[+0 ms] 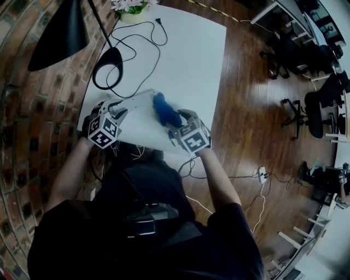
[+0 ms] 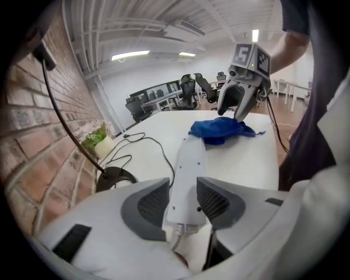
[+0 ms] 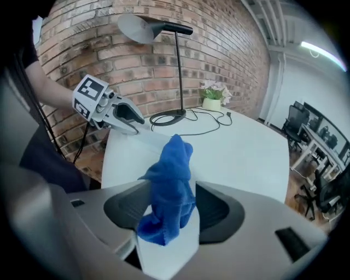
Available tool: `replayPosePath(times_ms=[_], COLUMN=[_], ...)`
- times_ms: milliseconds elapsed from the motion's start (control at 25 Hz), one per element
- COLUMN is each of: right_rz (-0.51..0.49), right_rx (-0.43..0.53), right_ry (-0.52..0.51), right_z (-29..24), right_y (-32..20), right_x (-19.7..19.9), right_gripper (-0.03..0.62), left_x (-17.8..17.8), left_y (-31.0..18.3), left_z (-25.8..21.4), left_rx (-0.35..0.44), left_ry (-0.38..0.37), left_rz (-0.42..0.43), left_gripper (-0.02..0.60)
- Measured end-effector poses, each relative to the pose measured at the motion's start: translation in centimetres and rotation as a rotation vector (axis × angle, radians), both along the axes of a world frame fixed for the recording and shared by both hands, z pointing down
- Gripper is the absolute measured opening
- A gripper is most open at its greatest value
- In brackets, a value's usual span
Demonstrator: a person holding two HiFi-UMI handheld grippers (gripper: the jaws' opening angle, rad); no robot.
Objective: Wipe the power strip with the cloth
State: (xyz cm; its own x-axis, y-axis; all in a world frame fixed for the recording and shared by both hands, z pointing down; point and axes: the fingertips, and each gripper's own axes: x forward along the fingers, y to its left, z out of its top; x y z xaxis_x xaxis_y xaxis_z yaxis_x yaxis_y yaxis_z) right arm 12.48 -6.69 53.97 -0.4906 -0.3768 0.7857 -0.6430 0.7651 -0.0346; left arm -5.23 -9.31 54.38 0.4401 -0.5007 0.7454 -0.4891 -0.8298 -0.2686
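A white power strip (image 1: 136, 103) lies on the white table (image 1: 191, 54). My left gripper (image 1: 121, 112) is shut on its cable end; in the left gripper view the strip (image 2: 188, 169) fills the gap between the dark pads (image 2: 150, 205). A crumpled blue cloth (image 1: 164, 109) sits heaped on the strip's other end. My right gripper (image 1: 176, 123) is open around it. In the right gripper view the cloth (image 3: 172, 186) stands upright between the jaws, over the strip's white end (image 3: 167, 251). The left gripper view shows the right gripper (image 2: 231, 115) just above the cloth (image 2: 219, 130).
A black desk lamp (image 1: 106, 65) and its looped cable (image 1: 136, 38) take up the table's far left, with a potted plant (image 1: 131, 8) behind. A brick wall (image 1: 33, 98) runs along the left. Wooden floor with office chairs (image 1: 317, 109) lies to the right.
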Motion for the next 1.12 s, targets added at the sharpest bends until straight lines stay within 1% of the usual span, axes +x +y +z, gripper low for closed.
replayPosePath(times_ms=[40, 80, 120, 200, 240, 320, 400, 480, 520, 560, 600, 680, 720, 760, 800, 840, 880, 920, 960, 1040, 1120], right_rz=[-0.013, -0.017, -0.011, 0.015, 0.021, -0.005, -0.080, -0.195, -0.260, -0.330, -0.405, -0.569, -0.652, -0.730, -0.801, -0.856, -0.893, -0.913, -0.926, -0.943, -0.949], right_rx=[-0.014, -0.030, -0.045, -0.068, -0.072, -0.061, -0.057, -0.077, -0.090, -0.101, -0.105, -0.092, -0.091, -0.094, -0.091, -0.080, -0.069, -0.064, -0.064, -0.049, 0.020], right_ry=[-0.007, -0.021, -0.041, -0.080, -0.096, -0.132, -0.173, -0.199, -0.193, -0.166, -0.116, 0.032, 0.112, 0.188, 0.251, 0.299, 0.332, 0.353, 0.365, 0.364, 0.362], right_z=[-0.1, -0.4, -0.8, -1.7, -2.3, -3.7, -5.0, -5.5, -5.3, -4.8, -3.9, -1.6, -0.3, 1.1, 2.4, 3.4, 4.2, 4.9, 5.4, 5.8, 5.5], right_y=[0.2, 0.3, 0.3, 0.1, -0.1, -0.6, -0.8, -1.2, -1.6, -2.1, -2.6, -3.4, -3.3, -2.9, -2.5, -2.2, -2.0, -2.0, -1.8, -1.4, -1.2], right_x=[0.4, 0.8, 1.2, 2.0, 2.1, 0.8, -2.1, -6.0, -8.0, -9.8, -11.3, -13.1, -13.3, -13.2, -13.0, -12.9, -12.8, -12.7, -12.6, -12.4, -12.4], right_gripper=[0.292, 0.337, 0.367, 0.383, 0.385, 0.387, 0.387, 0.387, 0.387, 0.387, 0.387, 0.387, 0.387, 0.387, 0.387, 0.387, 0.387, 0.387, 0.329, 0.285, 0.282], left_x=[-0.3, -0.4, -0.5, -0.5, -0.5, -0.8, -0.7, -0.3, 0.0, 0.3, 0.6, 0.9, 1.0, 1.1, 1.2, 1.2, 1.1, 1.1, 1.0, 0.9, 0.3], left_y=[-0.1, -0.3, -0.4, -0.6, -0.6, -0.8, -0.5, -0.3, -0.1, 0.2, 0.4, 0.9, 1.0, 1.2, 1.6, 2.3, 3.0, 3.3, 3.3, 3.0, 3.3], left_z=[0.2, 0.4, 0.5, 1.0, 1.5, 2.4, 2.5, 2.5, 2.6, 2.8, 2.9, 3.1, 3.0, 2.9, 3.0, 3.3, 3.6, 4.0, 4.1, 3.7, 3.9], left_rx=[-0.043, -0.094, -0.150, -0.243, -0.273, -0.319, -0.355, -0.374, -0.386, -0.404, -0.427, -0.460, -0.460, -0.454, -0.450, -0.446, -0.434, -0.415, -0.398, -0.401, -0.432], left_ry=[0.027, 0.066, 0.103, 0.140, 0.139, 0.129, 0.122, 0.122, 0.135, 0.159, 0.191, 0.244, 0.251, 0.239, 0.201, 0.137, 0.062, 0.011, 0.003, 0.049, 0.044], left_rz=[-0.017, -0.041, -0.062, -0.059, -0.041, -0.006, 0.021, 0.049, 0.059, 0.061, 0.052, 0.030, 0.031, 0.047, 0.079, 0.126, 0.176, 0.206, 0.204, 0.155, 0.147], left_gripper=[0.186, 0.216, 0.255, 0.294, 0.308, 0.313, 0.314, 0.305, 0.301, 0.301, 0.301, 0.301, 0.301, 0.301, 0.301, 0.286, 0.288, 0.305, 0.303, 0.301, 0.305])
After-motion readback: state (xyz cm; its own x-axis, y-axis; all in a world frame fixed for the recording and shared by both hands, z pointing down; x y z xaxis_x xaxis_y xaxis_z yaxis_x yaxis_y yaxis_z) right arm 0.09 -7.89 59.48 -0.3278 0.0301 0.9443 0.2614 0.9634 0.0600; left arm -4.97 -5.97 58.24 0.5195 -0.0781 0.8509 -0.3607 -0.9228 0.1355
